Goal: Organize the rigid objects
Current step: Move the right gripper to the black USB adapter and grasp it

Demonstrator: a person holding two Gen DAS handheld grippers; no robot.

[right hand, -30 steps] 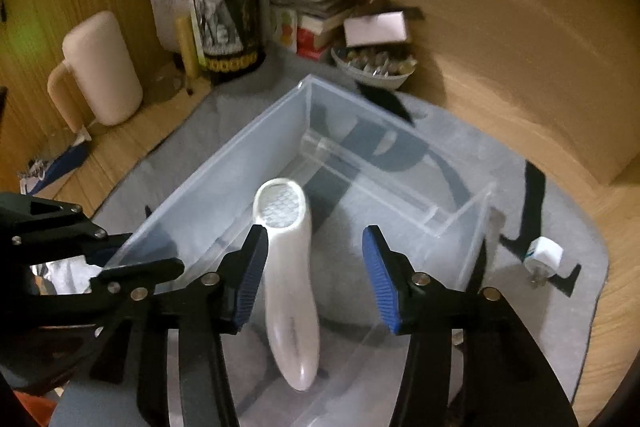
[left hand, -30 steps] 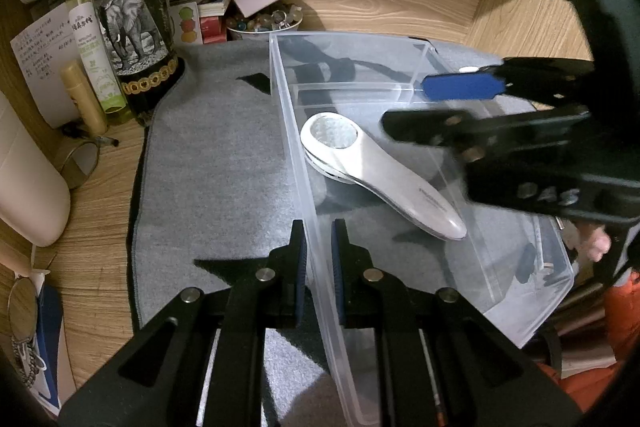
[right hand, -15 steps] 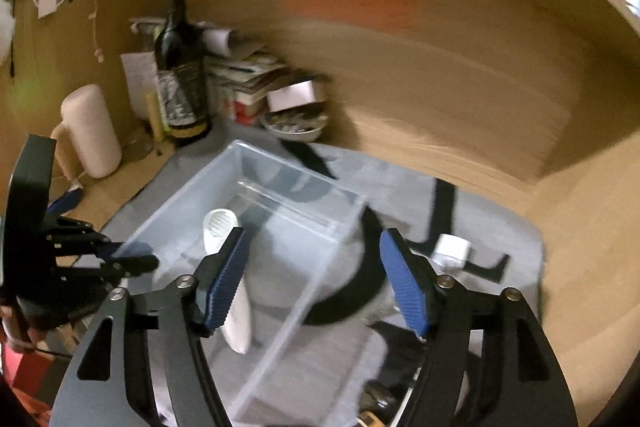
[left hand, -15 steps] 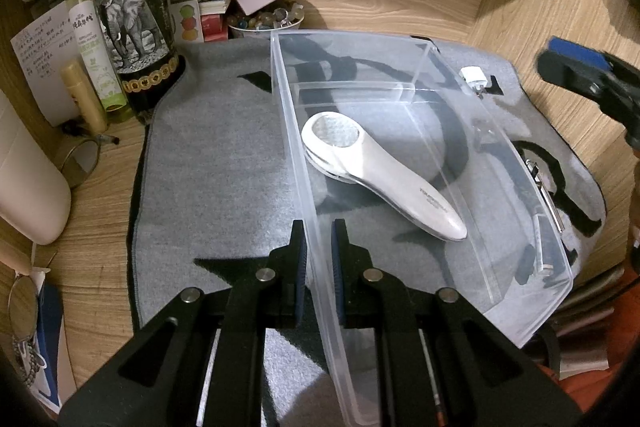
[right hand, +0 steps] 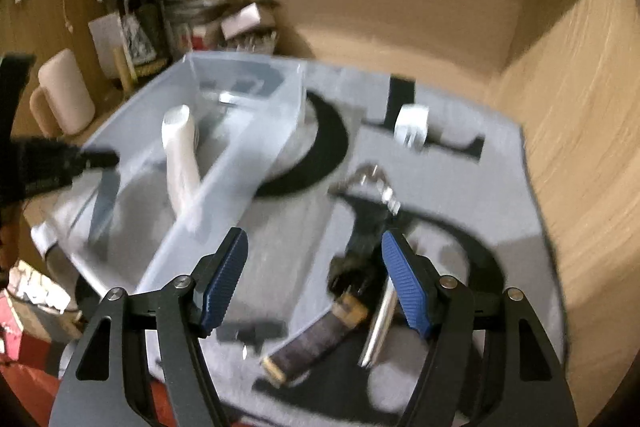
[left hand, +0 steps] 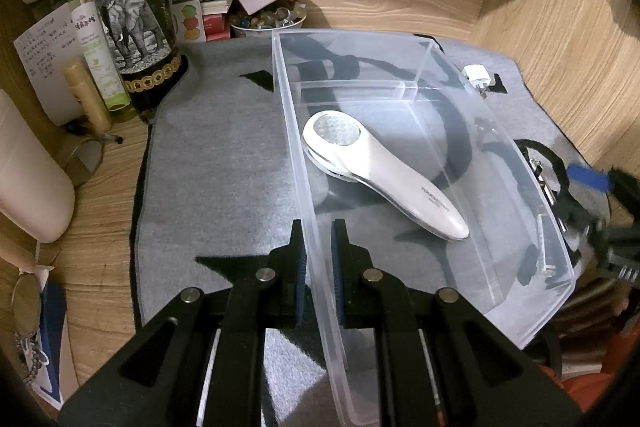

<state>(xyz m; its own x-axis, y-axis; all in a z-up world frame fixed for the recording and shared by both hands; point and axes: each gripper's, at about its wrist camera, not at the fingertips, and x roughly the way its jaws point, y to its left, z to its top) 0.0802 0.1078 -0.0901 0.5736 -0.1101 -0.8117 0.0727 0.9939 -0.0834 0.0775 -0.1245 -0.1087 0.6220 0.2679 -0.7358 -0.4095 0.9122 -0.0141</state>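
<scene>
Your left claw (left hand: pixel 318 259) pinches the clear plastic bin's (left hand: pixel 500 131) wall, white handheld device (left hand: pixel 380 175) inside; your right claw (right hand: pixel 314 277), spread wide, should descend onto the dark corkscrew (right hand: pixel 364 227) lower centre.

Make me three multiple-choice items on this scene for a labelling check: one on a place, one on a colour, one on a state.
1. Where is the white device?
A. inside the clear bin
B. on the mat left of the bin
C. in the right gripper

2. What colour are the right gripper's pads?
A. red
B. blue
C. green

3. How does the left gripper stand?
A. wide open above the mat
B. shut on the bottle
C. shut on the bin's wall

Answers:
1. A, it lies on the bin's floor in both views.
2. B, ribbed blue pads show in the right wrist view.
3. C, its fingers sit on either side of the near wall, pressed to it.
</scene>
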